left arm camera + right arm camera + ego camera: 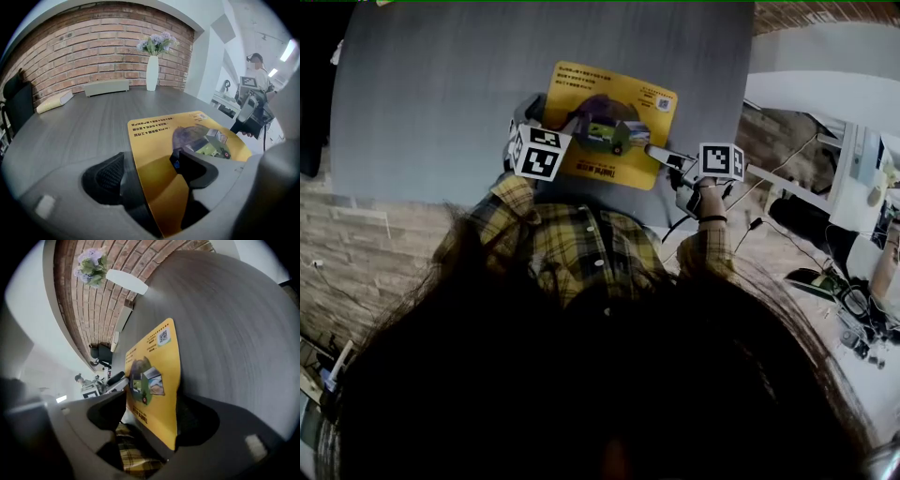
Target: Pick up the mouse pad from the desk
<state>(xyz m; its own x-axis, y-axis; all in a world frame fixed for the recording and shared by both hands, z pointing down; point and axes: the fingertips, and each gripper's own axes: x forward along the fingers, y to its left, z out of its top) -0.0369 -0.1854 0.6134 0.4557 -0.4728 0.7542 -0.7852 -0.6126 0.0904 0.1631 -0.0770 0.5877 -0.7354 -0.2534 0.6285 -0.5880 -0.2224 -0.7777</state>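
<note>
A tall white vase (152, 72) holds pale flowers (157, 42). Your left gripper (150, 161) clenches the near corner of the pad (609, 122), a thin, bendy yellow sheet, its near end raised off the grey wood-grain desk (441, 94). Your right gripper (152, 399) stands released, jaws astride its edge

a white vase (152, 72) of pale purple flowers (157, 43) stands upright before the brick wall (93, 51); left of it lies a long grey bar (107, 86), further left a cream oblong block (55, 101); a black chair (16, 105) at the far left; a person (255, 77) stands well off to the right
</note>
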